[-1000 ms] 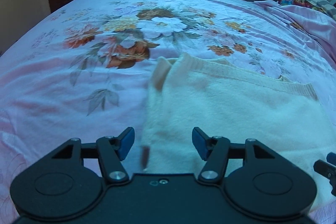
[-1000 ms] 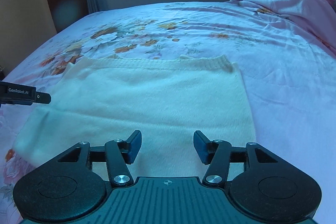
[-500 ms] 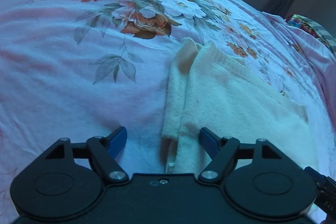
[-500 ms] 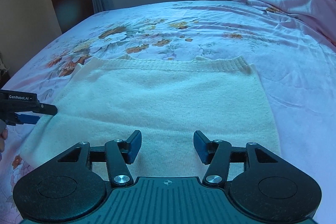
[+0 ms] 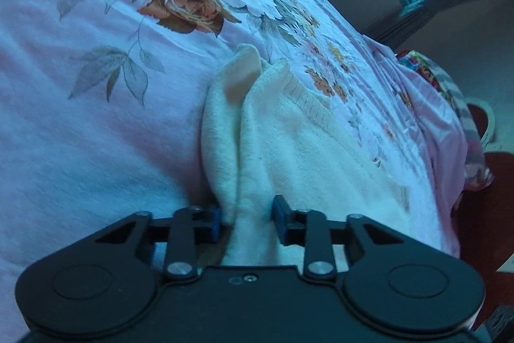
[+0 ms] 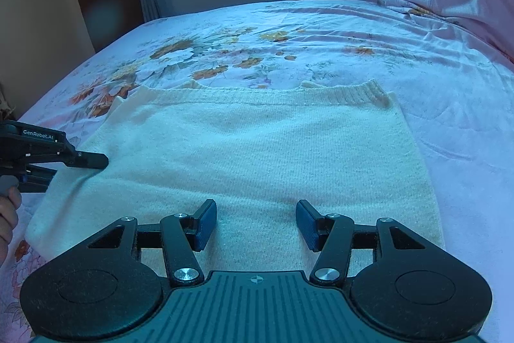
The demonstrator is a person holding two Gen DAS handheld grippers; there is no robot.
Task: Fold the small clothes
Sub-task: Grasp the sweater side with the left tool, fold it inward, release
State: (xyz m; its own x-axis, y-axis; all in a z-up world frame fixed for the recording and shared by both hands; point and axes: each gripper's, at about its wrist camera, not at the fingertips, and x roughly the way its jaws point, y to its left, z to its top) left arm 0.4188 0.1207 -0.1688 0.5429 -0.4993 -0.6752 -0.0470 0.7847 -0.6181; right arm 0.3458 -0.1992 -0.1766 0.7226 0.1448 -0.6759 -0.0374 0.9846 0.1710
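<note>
In the left wrist view the left gripper (image 5: 246, 219) is now seen with its jaws drawn in on the near left edge of the cream knitted garment (image 5: 308, 156); half a second ago those jaws were spread, with the edge lying loose between them. Two layers of knit are bunched up between the blue pads (image 5: 279, 216), so the pinch appears to take both thicknesses. This view has also tipped and dropped closer to the cloth. From this it is judged that the grasp for a fold has just been made and that the lift and carry-over are not yet begun.

In the right wrist view the right gripper (image 6: 256, 224) is held low over the near hem of the garment (image 6: 257, 156), its jaws spread wide and nothing between them. The frame there is nearly unchanged from half a second ago, apart from the left gripper (image 6: 80, 159) having reached further in at the left side, where a hand (image 6: 8, 214) is partly visible. The right side is judged to need its own grip on the hem before an even fold can be made.

Further out, the garment lies flat on the bed (image 6: 433, 79), ribbed band (image 6: 353, 94) at the far end, on a pink floral sheet. Beyond it a rumpled pink blanket (image 6: 449, 2) is heaped at the far right.

No containers are seen in either view.
</note>
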